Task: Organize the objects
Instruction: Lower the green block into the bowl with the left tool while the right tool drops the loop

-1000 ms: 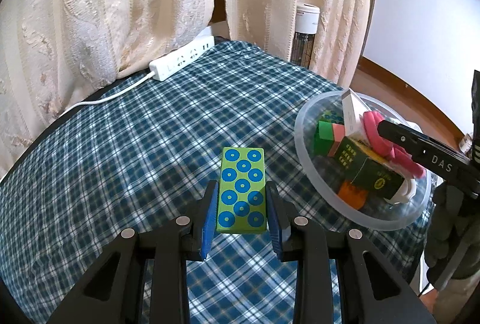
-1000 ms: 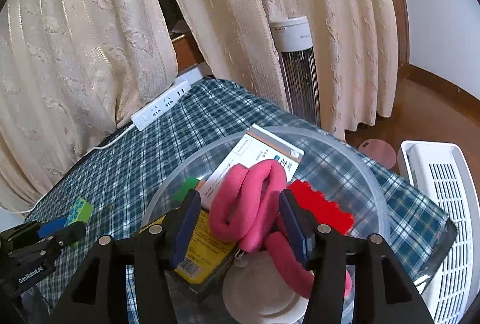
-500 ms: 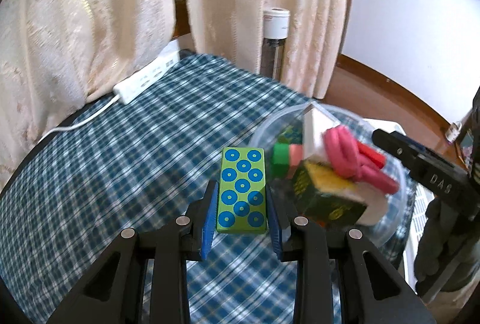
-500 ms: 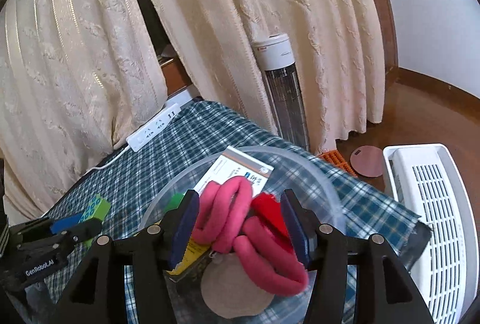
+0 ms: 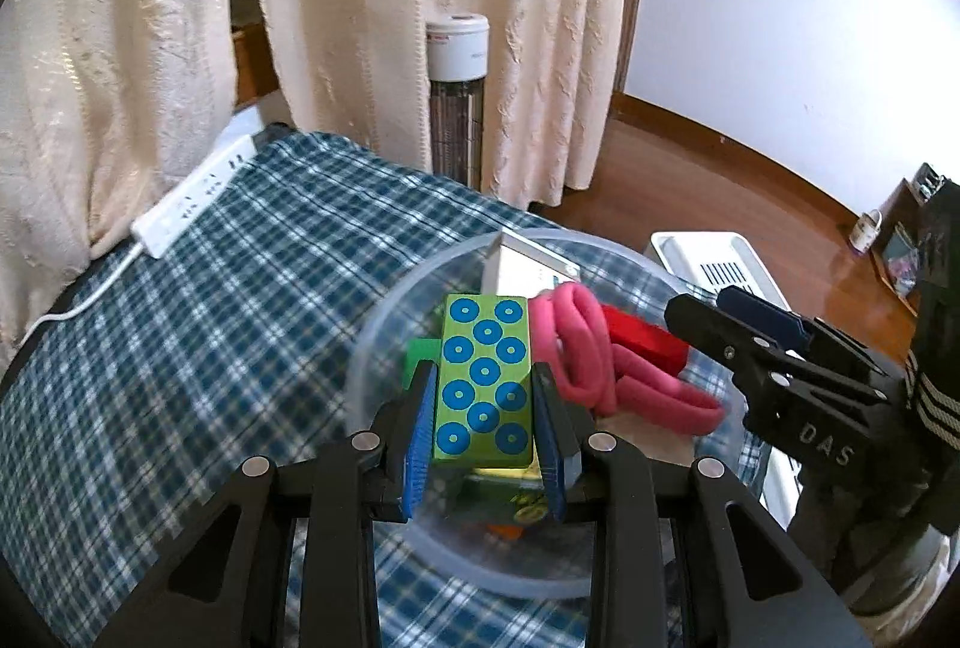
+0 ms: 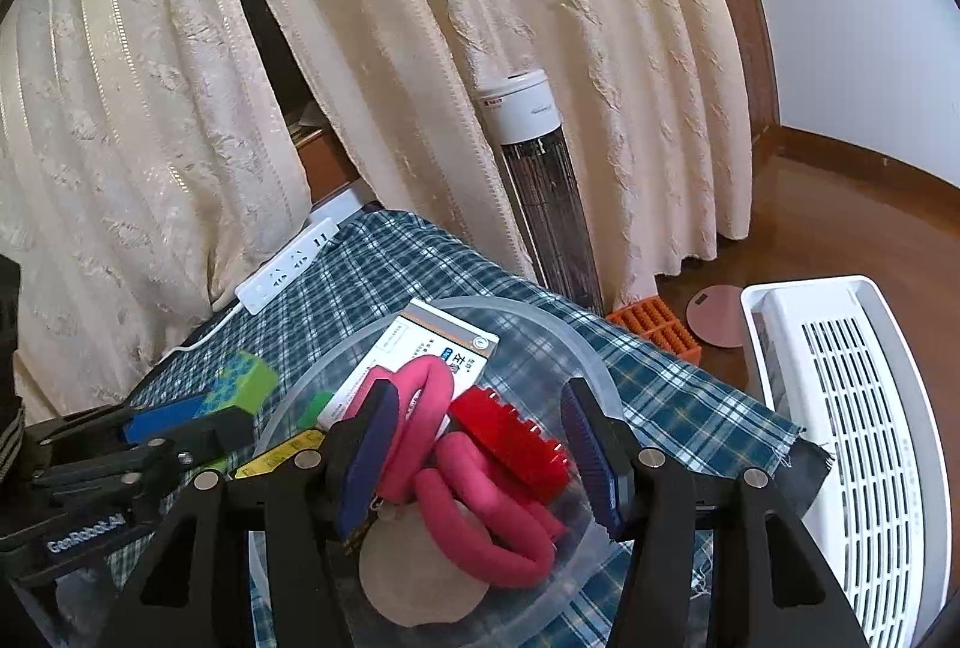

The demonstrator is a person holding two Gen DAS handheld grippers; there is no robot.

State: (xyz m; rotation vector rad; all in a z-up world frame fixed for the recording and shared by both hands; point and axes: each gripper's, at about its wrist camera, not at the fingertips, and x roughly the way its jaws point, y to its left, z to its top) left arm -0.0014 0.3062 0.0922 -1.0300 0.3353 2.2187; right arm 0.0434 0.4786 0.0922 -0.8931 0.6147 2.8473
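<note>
My left gripper (image 5: 483,408) is shut on a green block with blue dots (image 5: 485,381) and holds it over the clear plastic bowl (image 5: 384,348). The block also shows in the right wrist view (image 6: 240,381), at the bowl's left rim (image 6: 594,372). The bowl holds a pink looped cord (image 5: 576,348), a red comb-like piece (image 6: 510,444), a white card box (image 6: 432,348), a round beige pad (image 6: 420,576) and green and yellow boxes. My right gripper (image 6: 480,462) is open above the bowl, its fingers either side of the pink cord and red piece, holding nothing.
The bowl sits near the right edge of a table with a blue plaid cloth (image 5: 210,318). A white power strip (image 5: 192,195) lies at the far edge by cream curtains. A tower heater (image 6: 537,192) and a white appliance (image 6: 852,438) stand on the wooden floor.
My left gripper has carried the green block to the right, from over the cloth to over the bowl. My right gripper has lifted a little above the bowl's contents.
</note>
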